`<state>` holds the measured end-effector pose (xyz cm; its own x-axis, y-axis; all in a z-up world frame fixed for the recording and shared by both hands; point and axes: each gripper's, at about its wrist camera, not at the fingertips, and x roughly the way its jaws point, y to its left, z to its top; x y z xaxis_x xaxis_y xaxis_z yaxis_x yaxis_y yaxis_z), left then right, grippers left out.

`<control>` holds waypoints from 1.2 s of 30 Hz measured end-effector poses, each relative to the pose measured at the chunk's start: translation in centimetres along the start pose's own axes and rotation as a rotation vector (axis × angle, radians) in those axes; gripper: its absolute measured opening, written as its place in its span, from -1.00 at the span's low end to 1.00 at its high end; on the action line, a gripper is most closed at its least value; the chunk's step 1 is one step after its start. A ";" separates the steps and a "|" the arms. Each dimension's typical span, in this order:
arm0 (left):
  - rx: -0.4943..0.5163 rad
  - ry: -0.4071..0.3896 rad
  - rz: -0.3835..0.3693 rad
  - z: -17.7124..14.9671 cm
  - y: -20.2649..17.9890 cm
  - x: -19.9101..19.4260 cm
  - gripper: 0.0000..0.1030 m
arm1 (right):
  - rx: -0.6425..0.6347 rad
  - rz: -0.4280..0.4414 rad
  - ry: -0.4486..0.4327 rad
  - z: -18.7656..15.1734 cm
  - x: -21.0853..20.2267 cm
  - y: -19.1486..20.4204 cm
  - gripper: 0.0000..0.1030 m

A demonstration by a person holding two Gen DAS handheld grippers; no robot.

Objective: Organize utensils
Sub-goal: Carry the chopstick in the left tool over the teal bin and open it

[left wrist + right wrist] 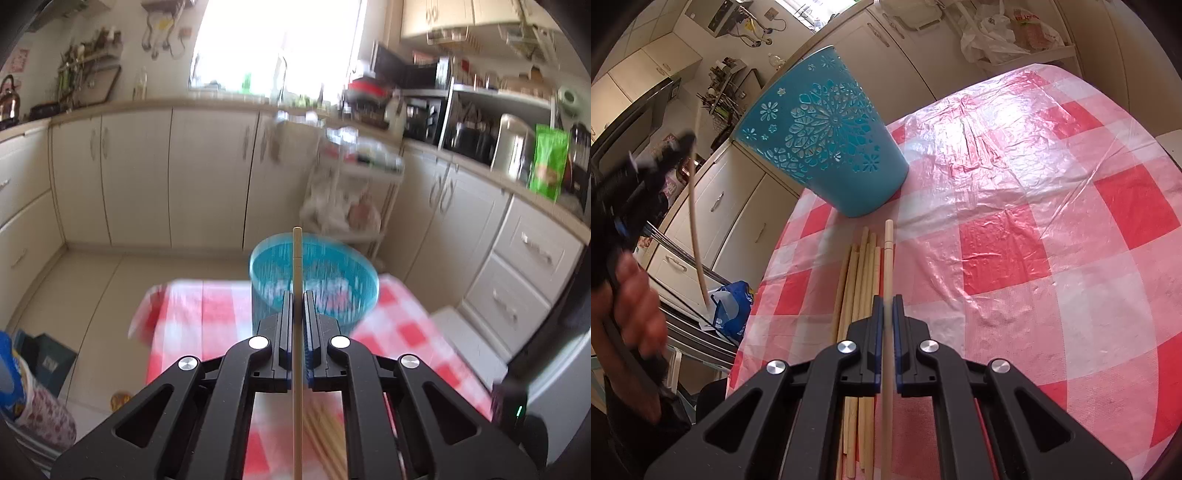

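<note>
My left gripper (297,295) and right gripper (886,300) each have fingers clamped on one pale wooden chopstick (297,258). The perforated teal plastic basket (827,136) awaits both; several chopsticks (860,273) remain on the red-checked table (1052,229).

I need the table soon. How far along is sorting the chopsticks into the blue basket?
Nothing visibly done: no chopsticks are seen in the blue basket. In hand: the left gripper and the right gripper each clamp one chopstick. Left: a bundle of chopsticks lies on the checked tablecloth.
</note>
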<state>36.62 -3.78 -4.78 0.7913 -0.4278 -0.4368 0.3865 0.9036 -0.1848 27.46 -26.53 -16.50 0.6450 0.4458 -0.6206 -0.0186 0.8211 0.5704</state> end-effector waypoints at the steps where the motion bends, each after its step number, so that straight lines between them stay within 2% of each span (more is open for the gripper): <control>1: 0.000 -0.030 0.001 1.0 -0.2 0.1 -0.91 | 0.002 0.000 -0.002 0.0 0.1 0.0 -0.88; 6: -0.015 -0.162 0.008 5.2 -0.4 1.8 -0.91 | 0.004 0.002 -0.007 -0.5 0.1 -0.6 -0.88; 14: -0.059 -0.271 0.021 9.4 -0.8 5.4 -0.91 | -0.008 0.014 -0.011 -0.7 0.1 -0.4 -0.88; 17: -0.056 -0.254 0.040 9.3 -0.7 7.3 -0.91 | -0.004 0.021 -0.011 -0.6 0.0 -0.5 -0.88; 23: -0.006 -0.169 0.087 5.6 -1.2 9.9 -0.91 | -0.002 0.029 -0.014 -0.6 -0.1 -0.6 -0.88; 29: 0.069 -0.086 0.134 2.7 -2.1 10.3 -0.90 | -0.006 0.026 -0.015 -0.6 -0.1 -0.6 -0.88; 33: 0.083 -0.037 0.152 1.5 -2.0 9.9 -0.88 | -0.013 0.022 -0.014 -0.7 -0.1 -0.4 -0.88; 36: 0.095 0.005 0.180 0.6 -2.0 9.3 -0.69 | -0.016 0.018 -0.016 -0.7 0.0 -0.3 -0.88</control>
<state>43.49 -9.63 -8.00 0.8493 -0.2595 -0.4597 0.2826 0.9591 -0.0194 26.91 -26.55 -17.04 0.6569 0.4550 -0.6013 -0.0430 0.8187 0.5726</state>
